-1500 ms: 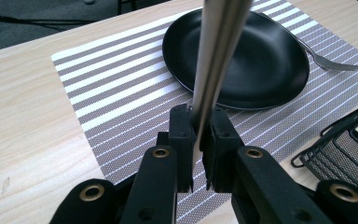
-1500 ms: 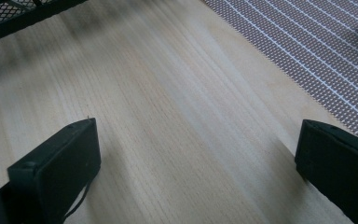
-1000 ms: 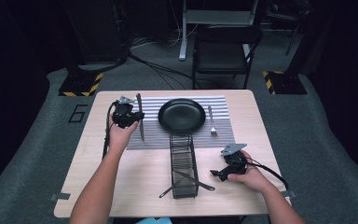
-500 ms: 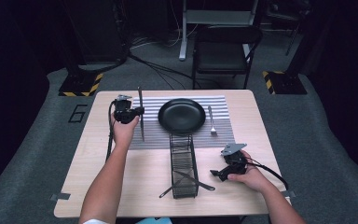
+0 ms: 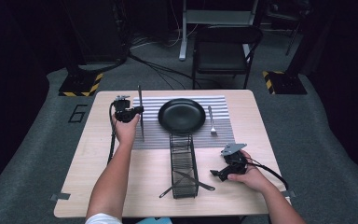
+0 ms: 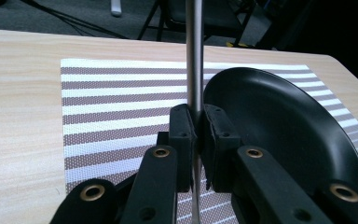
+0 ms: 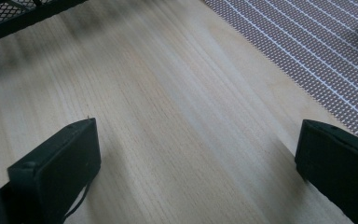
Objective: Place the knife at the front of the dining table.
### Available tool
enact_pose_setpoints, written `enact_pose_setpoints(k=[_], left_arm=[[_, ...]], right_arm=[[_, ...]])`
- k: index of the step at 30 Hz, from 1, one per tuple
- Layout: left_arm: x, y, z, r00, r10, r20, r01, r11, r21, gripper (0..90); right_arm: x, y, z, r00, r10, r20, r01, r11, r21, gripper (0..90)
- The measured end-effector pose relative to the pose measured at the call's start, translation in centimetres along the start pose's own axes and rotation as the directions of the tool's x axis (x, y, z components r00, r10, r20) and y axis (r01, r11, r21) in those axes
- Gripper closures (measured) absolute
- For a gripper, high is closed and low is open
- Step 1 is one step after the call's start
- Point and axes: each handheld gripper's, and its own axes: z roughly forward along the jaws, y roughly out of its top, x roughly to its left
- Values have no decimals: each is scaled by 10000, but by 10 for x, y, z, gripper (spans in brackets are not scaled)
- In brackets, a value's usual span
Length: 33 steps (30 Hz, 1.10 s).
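Left of the round black plate [image 5: 182, 115], the left gripper [image 5: 129, 112] has its two black jaws clamped on a slim, straight, silver-grey metal knife [image 5: 141, 116]. In the high view the knife runs lengthwise over the left edge of the brown-and-white striped placemat [image 5: 152, 135], one end reaching past the mat's far edge, the other lying toward the near edge. In the left gripper view the knife [image 6: 195, 56] rises as a smooth, dull steel bar straight up from between the pads, just beside the plate's rim [image 6: 279, 107]. Below the plate stands a long black wire-mesh caddy [image 5: 183, 161] with dark utensils across its near end. Right of the plate lies a small silver fork [image 5: 211, 120]. Further right and nearer, the right gripper [image 5: 216, 173] rests on the light wooden table [image 5: 88, 163], its jaws spread wide with bare wood between them.
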Motion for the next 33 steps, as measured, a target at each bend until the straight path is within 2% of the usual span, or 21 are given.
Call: enact_pose_setpoints(k=[4,7,11,12,20,26,33], left_arm=[[0,-2,5,9998,-65,-184,63,9999,-104,828],[-1,-3,9,9994,71,-337,-76,9998,-165,828],[1,-7,16,9992,-171,-370,165,9997,-158,829],[1,-7,17,9986,-352,-393,343,9992,-222,829],[1,-11,24,9965,-516,-657,508,9986,-150,829],[-3,-14,31,9918,-808,-990,800,9967,-121,829],[-2,-16,36,9833,-1166,-1396,1121,9929,-400,829]], right_arm=[[0,0,0,10000,-3,0,3,10000,-2,0],[0,0,0,10000,-3,0,3,10000,-2,0],[0,0,0,10000,0,8,0,10000,-12,0],[0,0,0,10000,-1,7,1,10000,-12,0],[0,0,0,10000,-3,0,3,10000,-2,0],[0,0,0,10000,2,-1,-2,10000,-1,0],[0,0,0,10000,-26,-26,26,10000,-1,0]])
